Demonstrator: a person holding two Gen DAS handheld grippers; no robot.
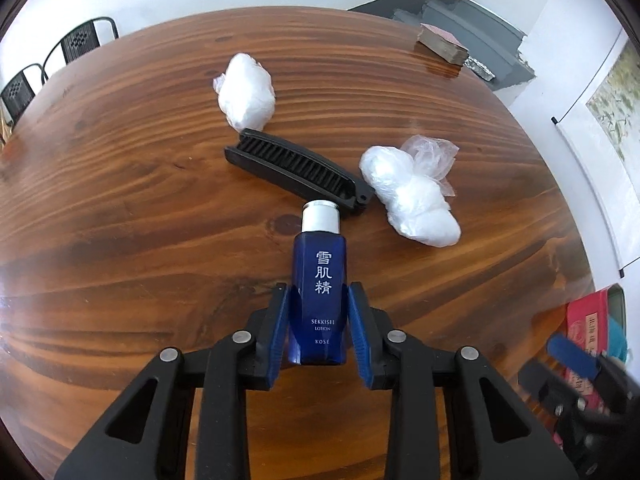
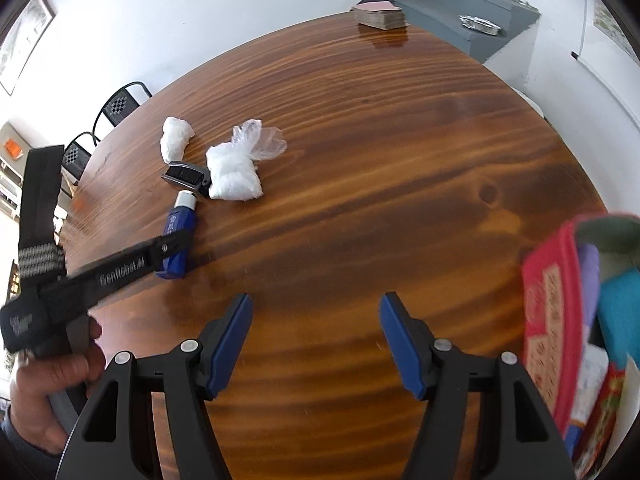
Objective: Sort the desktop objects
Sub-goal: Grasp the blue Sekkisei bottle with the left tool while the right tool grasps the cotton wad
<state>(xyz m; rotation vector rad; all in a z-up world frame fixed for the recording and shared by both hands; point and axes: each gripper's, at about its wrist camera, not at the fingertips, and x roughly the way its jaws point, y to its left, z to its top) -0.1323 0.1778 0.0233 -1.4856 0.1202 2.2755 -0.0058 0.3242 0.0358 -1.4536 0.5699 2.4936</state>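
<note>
A dark blue lotion bottle (image 1: pixel 320 292) with a silver cap lies flat on the wooden table (image 1: pixel 120 200), cap pointing away. My left gripper (image 1: pixel 319 287) straddles its lower half, with both blue pads against its sides. In the right wrist view the same bottle (image 2: pixel 178 236) shows at the left, the left gripper (image 2: pixel 176 246) reaching in over it from a person's hand. My right gripper (image 2: pixel 317 298) hovers open over bare wood with nothing between its fingers. A black folding comb (image 1: pixel 296 168) lies just beyond the bottle's cap.
Two white plastic-wrapped bundles (image 1: pixel 246 90) (image 1: pixel 412 196) flank the comb. A red box (image 2: pixel 552 320) holding teal and purple items sits at the table's right edge. A deck of cards (image 2: pixel 378 14) rests at the far edge. Black chairs (image 1: pixel 80 40) stand behind the table.
</note>
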